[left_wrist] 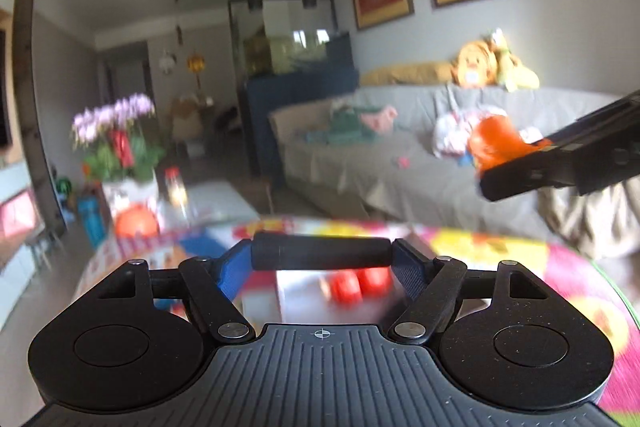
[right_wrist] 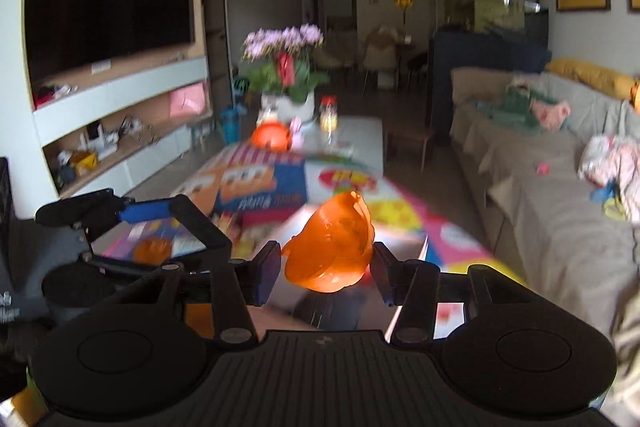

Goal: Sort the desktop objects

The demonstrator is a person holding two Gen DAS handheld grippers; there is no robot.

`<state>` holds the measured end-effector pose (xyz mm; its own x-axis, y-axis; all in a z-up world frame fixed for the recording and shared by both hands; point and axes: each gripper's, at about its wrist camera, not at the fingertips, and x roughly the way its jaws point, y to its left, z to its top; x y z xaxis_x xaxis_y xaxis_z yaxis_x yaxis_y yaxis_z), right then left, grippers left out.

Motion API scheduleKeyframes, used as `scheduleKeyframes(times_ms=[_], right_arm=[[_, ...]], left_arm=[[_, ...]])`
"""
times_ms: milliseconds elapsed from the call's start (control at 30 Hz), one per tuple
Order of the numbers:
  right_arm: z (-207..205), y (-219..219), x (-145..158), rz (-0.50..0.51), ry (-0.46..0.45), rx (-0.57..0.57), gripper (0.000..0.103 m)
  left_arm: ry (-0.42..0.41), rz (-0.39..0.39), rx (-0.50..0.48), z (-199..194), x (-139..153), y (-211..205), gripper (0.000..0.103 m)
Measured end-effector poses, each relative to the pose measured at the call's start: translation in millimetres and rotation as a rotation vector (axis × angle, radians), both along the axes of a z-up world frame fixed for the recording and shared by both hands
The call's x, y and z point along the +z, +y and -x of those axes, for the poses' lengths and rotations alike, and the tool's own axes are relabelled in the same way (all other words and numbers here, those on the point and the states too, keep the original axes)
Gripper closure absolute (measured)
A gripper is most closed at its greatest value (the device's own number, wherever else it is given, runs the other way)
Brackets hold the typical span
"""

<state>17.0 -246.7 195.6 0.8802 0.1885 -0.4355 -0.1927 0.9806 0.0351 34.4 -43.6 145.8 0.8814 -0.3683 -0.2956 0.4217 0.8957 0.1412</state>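
Note:
My left gripper (left_wrist: 322,251) is shut on a black cylinder (left_wrist: 320,251), which lies crosswise with a blue pad on each end. It hangs above a table covered in a colourful cloth (left_wrist: 492,251). My right gripper (right_wrist: 326,261) is shut on an orange translucent plastic shell (right_wrist: 332,247), lifted clear of the table. In the left wrist view the same orange shell (left_wrist: 496,143) shows at the right in the other gripper's black fingers (left_wrist: 520,179). The right wrist view shows the left gripper's blue finger (right_wrist: 144,211) at the far left.
Under the left gripper stands a white box (left_wrist: 296,299) with red round things (left_wrist: 356,283) inside. At the table's far end are a flower pot (right_wrist: 286,103), a jar (right_wrist: 329,117) and an orange round object (right_wrist: 272,137). A grey sofa (right_wrist: 552,227) runs along the right.

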Motion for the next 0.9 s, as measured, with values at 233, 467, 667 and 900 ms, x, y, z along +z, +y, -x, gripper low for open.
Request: scheduleKeyframes(times_ms=[233,467,667,900], right_arm=[[-35.6,-20.2,-16.6,-0.030,0.003,-0.070,0.026],[-52.1,-43.5,-57.1,-0.110,0.172,-0.143,0.025],[-53.9,-26.8,-58.7,-0.092,0.183,-0.101,0.025],[-90.7,64.6,-57.6,-0.008,0.205,0.087,0.024]], left_arm=[[0.142,0.036,0.049,-21.6,-38.9,29.6,0.006],[0.384,0.122,-0.008,-45.8,-109.7,48.5,0.006],[0.390,0.189,-0.101,-40.2,-113.2,29.7,0.004],[0.360,0.150,-0.018,4.4,-109.6,53.2,0.004]])
